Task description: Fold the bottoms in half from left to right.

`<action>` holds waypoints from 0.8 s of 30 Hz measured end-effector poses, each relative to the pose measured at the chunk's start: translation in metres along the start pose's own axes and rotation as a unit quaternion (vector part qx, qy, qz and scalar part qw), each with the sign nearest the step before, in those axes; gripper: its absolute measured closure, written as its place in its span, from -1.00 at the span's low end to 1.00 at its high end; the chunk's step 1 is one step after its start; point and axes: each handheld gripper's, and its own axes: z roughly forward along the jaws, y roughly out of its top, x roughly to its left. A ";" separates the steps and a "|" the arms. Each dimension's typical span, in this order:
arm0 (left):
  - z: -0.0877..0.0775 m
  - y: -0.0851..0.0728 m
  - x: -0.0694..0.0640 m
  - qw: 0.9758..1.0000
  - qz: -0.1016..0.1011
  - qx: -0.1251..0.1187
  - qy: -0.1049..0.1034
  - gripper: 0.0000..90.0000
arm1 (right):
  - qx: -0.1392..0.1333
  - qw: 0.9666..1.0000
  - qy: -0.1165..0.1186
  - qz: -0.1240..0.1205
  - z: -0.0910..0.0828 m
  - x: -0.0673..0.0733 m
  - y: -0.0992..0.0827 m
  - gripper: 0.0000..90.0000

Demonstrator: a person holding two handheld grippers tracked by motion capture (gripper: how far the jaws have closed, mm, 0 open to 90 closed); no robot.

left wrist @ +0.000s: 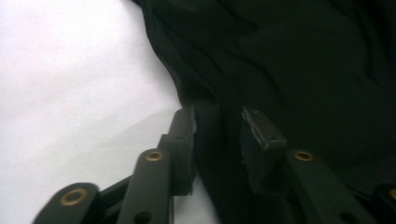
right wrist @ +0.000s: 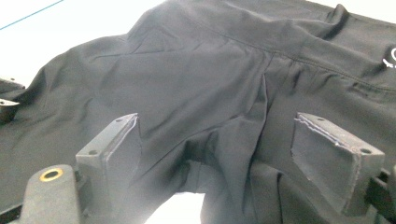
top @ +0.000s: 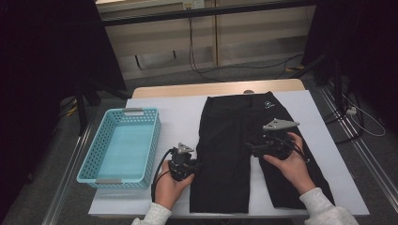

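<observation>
A pair of black shorts (top: 244, 150) lay flat on the white table cover (top: 178, 112), waistband at the far side, the two legs pointing toward the person. The cloth looked smooth and thin, matte with a faint sheen, and was creased in soft folds around the crotch seam (right wrist: 261, 107). A small white logo (top: 267, 106) sat near the waistband on the right; its lettering was too small to read.

The left gripper (top: 184, 165), black with a grey three-cornered plate, was at the outer left edge of the left leg. In the left gripper view its jaws straddled that raised edge of the shorts (left wrist: 212, 140) with a narrow gap, the pads not yet visibly pressing the cloth.

The right gripper (top: 256, 149) lay low over the crotch, between the legs. Its jaws stood wide apart, the grey pads (right wrist: 327, 158) rough at their edges, with cloth between them but not clamped.

A light blue plastic basket (top: 104, 136), rectangular with perforated walls, stood on the left, apart from the shorts.
</observation>
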 end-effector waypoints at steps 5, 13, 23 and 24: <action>0.002 0.000 -0.001 1.000 -0.016 -0.004 -0.023 0.71 | 0.001 1.000 0.001 0.000 0.001 0.000 0.000 -0.64; -0.001 0.003 0.000 0.998 -0.033 -0.011 -0.053 0.94 | 0.005 1.000 0.008 -0.007 0.011 0.007 0.004 -0.63; -0.009 0.011 -0.011 0.997 -0.015 -0.040 -0.072 0.95 | 0.006 1.000 0.023 -0.014 0.032 0.025 0.016 -0.63; -0.008 0.012 -0.012 0.996 -0.009 -0.039 -0.073 0.95 | 0.006 1.000 0.025 -0.015 0.035 0.027 0.017 -0.63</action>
